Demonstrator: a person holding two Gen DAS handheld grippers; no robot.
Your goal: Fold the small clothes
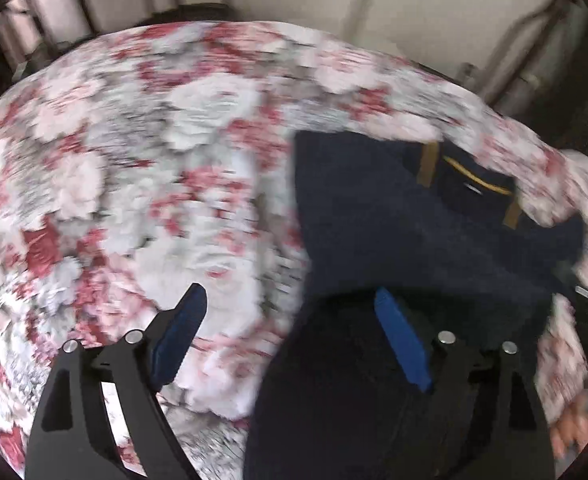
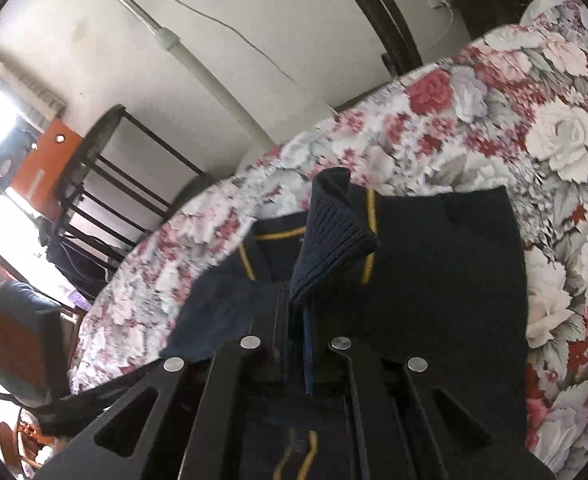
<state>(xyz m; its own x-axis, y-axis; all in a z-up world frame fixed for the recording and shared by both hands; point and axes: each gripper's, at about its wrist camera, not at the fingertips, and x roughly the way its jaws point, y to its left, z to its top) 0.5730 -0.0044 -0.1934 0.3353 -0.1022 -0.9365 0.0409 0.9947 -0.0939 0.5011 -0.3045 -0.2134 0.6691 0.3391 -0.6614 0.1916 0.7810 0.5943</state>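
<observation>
A small dark navy knit garment (image 1: 394, 216) with yellow trim lies on a floral bedspread (image 1: 153, 160), at the right of the blurred left wrist view. My left gripper (image 1: 289, 304) is open and empty, its right finger over the garment's near part and its left finger over the bedspread. In the right wrist view my right gripper (image 2: 298, 320) is shut on a ribbed edge of the navy garment (image 2: 446, 264), holding that fold up above the rest of the garment.
The floral bedspread (image 2: 494, 128) covers the whole bed. A black metal rack (image 2: 105, 184) and a white wall with a pipe (image 2: 213, 80) stand beyond the bed's far edge. A chair (image 2: 17, 328) stands at the left.
</observation>
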